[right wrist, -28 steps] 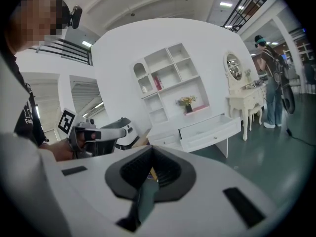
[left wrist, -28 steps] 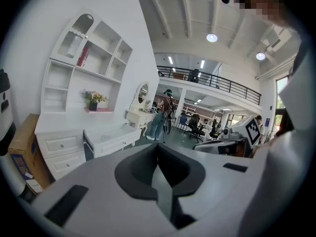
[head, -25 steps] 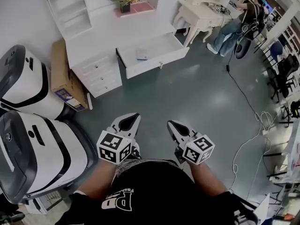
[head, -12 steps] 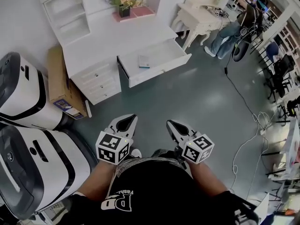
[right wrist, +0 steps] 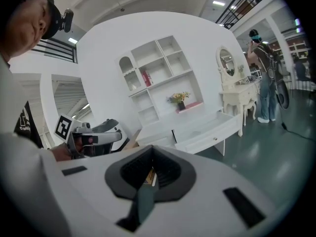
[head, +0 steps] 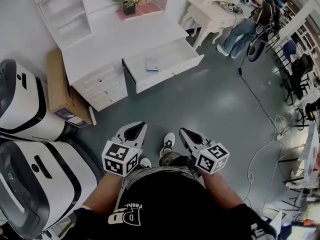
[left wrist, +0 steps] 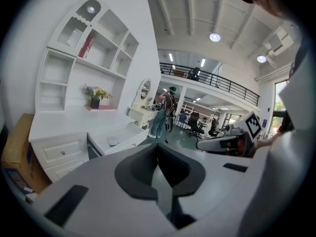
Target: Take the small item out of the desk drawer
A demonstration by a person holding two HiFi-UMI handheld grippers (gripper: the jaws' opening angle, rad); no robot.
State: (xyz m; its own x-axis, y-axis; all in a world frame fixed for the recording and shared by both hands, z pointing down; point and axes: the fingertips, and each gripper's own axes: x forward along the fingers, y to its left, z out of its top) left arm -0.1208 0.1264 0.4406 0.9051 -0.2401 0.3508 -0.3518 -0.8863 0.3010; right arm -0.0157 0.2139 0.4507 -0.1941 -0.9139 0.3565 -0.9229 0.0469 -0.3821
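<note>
Floor [head: 220, 109]: grey-green, glossy, reflecting the lamps; a thin cable [head: 260, 104] trails across it to your right.
Wall [head: 20, 29]: plain white, ahead of you.
White desk [head: 125, 39]: against that wall, with an open shelf unit [head: 62, 14] on its left end and a flower pot [head: 131, 3] at the back.
Cardboard box [head: 62, 86]: on the floor, touching the desk's left side.
Two large white-and-black machines [head: 25, 104]: to your left.
Dressing table [head: 212, 11]: white, curved legs, right of the desk, with an oval mirror [left wrist: 144, 89].
Office chairs [head: 300, 74]: far right.
Ceiling lamps [left wrist: 215, 37]: round, lit, above a railed balcony [left wrist: 212, 80].
</note>
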